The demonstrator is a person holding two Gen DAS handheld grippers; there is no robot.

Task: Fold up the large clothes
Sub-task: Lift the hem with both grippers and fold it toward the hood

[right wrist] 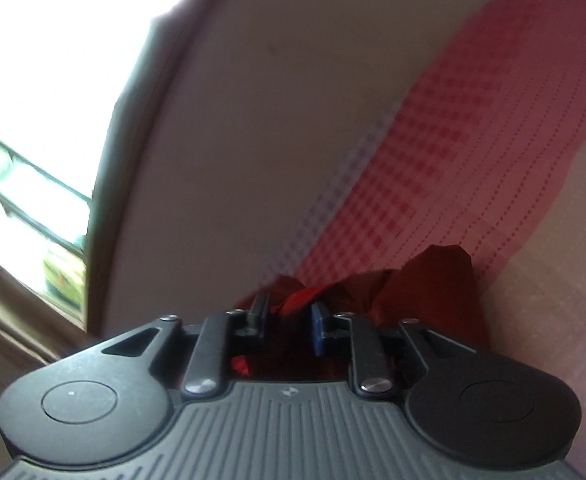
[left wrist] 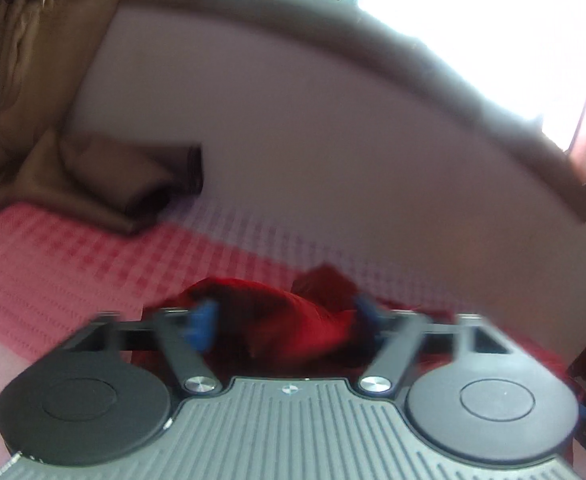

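A dark red garment [left wrist: 293,320] lies bunched on a pink checked bedsheet [left wrist: 73,264]. In the left wrist view, my left gripper [left wrist: 283,318] has its blue-padded jaws wide apart with the bunched red cloth lying between them. In the right wrist view, my right gripper [right wrist: 289,320] has its jaws close together, pinching a fold of the red garment [right wrist: 425,284], which rises in a crumpled peak just beyond the fingers. Both views are blurred.
A folded brown cloth [left wrist: 105,176] lies at the far left of the bed below hanging brown fabric. A pale wall [left wrist: 293,128] runs behind the bed, with a bright window [left wrist: 493,20] above it. The window also shows in the right wrist view [right wrist: 33,100].
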